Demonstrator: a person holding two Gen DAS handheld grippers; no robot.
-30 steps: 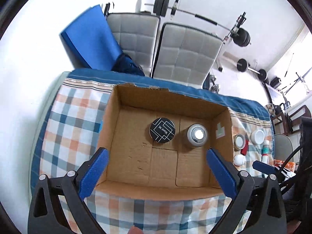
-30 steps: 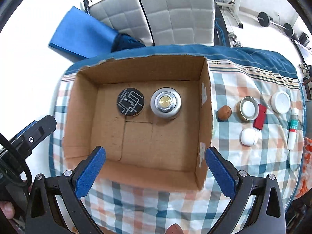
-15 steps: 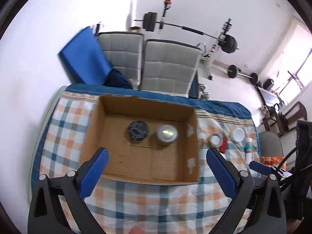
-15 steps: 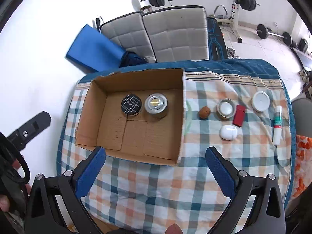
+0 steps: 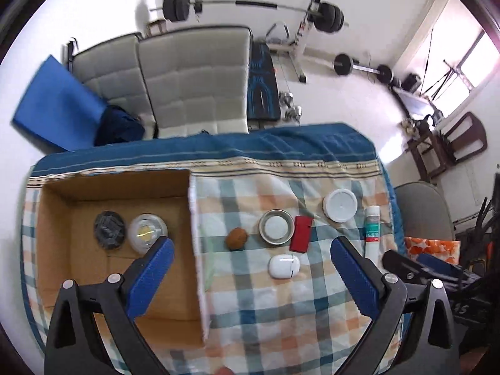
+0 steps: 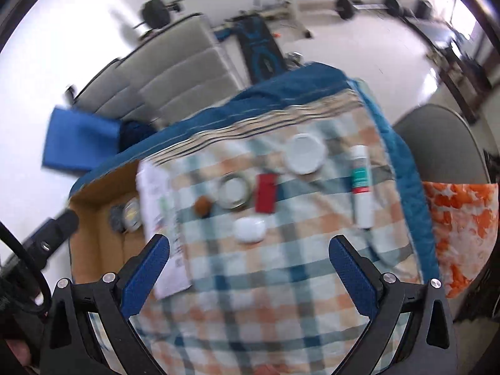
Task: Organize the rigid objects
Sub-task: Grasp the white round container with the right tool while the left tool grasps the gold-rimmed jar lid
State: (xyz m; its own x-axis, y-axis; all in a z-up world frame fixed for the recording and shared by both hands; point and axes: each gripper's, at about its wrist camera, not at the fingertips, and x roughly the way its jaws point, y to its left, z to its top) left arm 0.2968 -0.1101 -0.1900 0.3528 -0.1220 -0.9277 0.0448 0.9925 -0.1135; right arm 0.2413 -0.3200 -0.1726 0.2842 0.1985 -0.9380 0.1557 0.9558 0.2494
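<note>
A cardboard box (image 5: 78,284) on the checked cloth holds a black round tin (image 5: 109,229) and a silver tin (image 5: 147,232). To its right lie a brown ball (image 5: 237,239), a metal-rimmed tin (image 5: 276,226), a red case (image 5: 301,233), a white earbud case (image 5: 283,266), a white lid (image 5: 340,204) and a white tube (image 5: 372,231). My left gripper (image 5: 250,265) is open and empty above them. My right gripper (image 6: 250,262) is open and empty; its blurred view shows the earbud case (image 6: 250,229), red case (image 6: 265,192) and tube (image 6: 361,187).
Two grey padded seats (image 5: 187,81) and a blue mat (image 5: 56,103) stand behind the table. Barbells (image 5: 250,3) stand against the far wall. A grey chair with an orange patterned cloth (image 6: 459,218) is at the table's right edge.
Both grippers rose away from the box and swung right; the loose items on the cloth now lie between the fingers. Both stayed open and empty.
</note>
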